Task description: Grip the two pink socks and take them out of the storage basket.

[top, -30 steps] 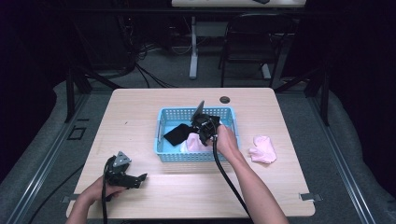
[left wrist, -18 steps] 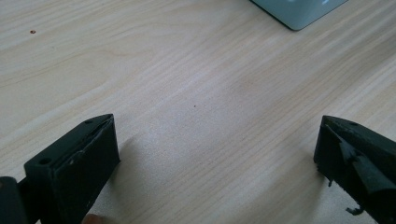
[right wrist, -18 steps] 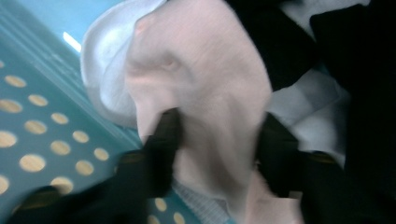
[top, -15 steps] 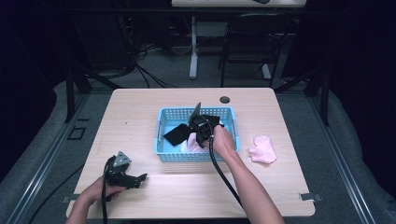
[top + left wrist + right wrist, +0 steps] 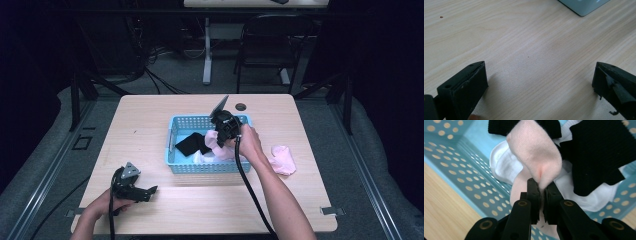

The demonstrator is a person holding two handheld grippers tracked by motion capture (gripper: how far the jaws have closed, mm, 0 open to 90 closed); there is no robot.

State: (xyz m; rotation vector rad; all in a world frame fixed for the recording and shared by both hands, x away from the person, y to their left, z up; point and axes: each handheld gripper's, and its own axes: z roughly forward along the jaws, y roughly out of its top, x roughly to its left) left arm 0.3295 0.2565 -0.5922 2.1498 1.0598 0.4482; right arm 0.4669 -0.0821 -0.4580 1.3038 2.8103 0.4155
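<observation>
**Pink sock pinched over the basket**

Shifted a little toward the basket's left half since the earlier frames, the right gripper (image 5: 220, 138) now hangs over the clothing pile, while the left side of the scene looks the same as before.

Nearest the person, the left gripper (image 5: 134, 188) rests low over the bare wooden table (image 5: 145, 115) by the front left corner. Its own view shows the two jaws standing wide apart with nothing but wood grain between them, and one pale corner of the basket (image 5: 584, 6) at the top edge.

Farther out, the blue perforated basket (image 5: 172, 150) sits mid-table. The right gripper's own view shows its jaws pressed nearly together on a fold of a pink sock (image 5: 537, 155), which drapes away from the tips over a white sock (image 5: 504, 166) and a black knitted sock (image 5: 596, 152), all inside the basket. Whether the pink sock has come free of the pile I cannot tell.

To the right of the basket, just beside it, a second pink sock (image 5: 281, 159) lies on the table. At the far edge sits a dark round grommet (image 5: 241, 106).

The step in hand looks like drawing the pink sock out, probably to join its mate. Doing it well means lifting straight up and slowly, so that the bite on a thin fold holds and the white and black socks do not trail along, then clearing the basket's right wall before swinging across.
</observation>
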